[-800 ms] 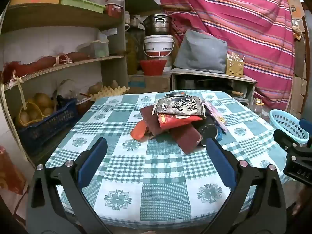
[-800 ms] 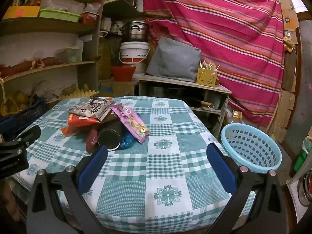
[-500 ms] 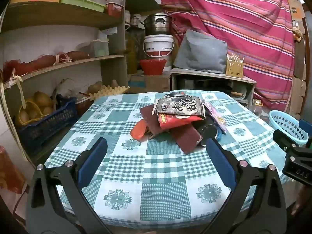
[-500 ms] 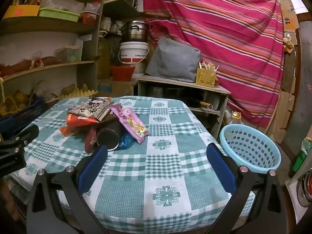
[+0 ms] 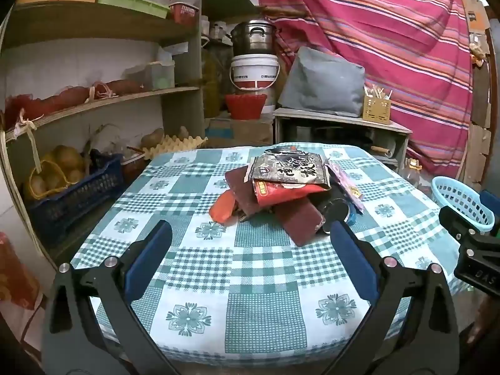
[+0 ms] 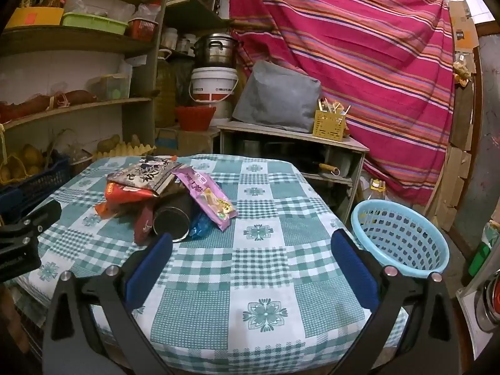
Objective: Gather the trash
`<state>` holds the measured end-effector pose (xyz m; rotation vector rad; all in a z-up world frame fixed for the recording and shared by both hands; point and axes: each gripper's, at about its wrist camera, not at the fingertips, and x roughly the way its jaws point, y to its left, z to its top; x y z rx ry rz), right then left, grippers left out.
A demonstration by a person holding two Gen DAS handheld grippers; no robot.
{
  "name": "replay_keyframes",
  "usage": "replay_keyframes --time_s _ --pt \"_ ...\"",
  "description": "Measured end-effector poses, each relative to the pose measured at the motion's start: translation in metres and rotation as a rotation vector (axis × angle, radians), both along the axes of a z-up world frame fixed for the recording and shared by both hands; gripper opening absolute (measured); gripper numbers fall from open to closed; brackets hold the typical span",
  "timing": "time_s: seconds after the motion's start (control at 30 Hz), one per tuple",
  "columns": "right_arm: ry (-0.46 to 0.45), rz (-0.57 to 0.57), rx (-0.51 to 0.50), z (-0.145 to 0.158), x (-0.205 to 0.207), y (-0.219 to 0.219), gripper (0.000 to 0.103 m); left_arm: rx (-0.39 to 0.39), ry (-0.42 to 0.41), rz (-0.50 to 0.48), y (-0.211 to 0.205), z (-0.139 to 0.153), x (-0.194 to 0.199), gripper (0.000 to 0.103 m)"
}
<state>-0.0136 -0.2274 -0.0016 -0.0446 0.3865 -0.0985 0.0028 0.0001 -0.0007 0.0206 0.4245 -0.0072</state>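
A heap of trash lies mid-table on the green checked cloth: a black snack bag on top, a red packet, dark maroon wrappers, an orange piece, a black cylinder, a pink packet and a blue wrapper. My left gripper hovers open over the near table edge, short of the heap. My right gripper is open too, nothing between its fingers, with the heap ahead to its left. A light blue basket stands off the table's right side.
Wooden shelves with bags, a dark blue crate of produce and egg trays line the left wall. Behind the table stand a low cabinet with a grey cushion, a white bucket and a striped red cloth.
Both views drift only slightly; the right gripper's view has eased a little, the heap and basket sitting marginally lower and leftward. Both grippers stay open and empty.
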Motion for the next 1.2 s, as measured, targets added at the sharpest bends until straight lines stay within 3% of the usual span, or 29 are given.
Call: replay_keyframes --time_s 1.2 --pt "0.014 -0.008 -0.007 -0.012 0.007 -0.006 0.099 0.003 0.02 -0.004 -0.001 -0.007 0.002 0.098"
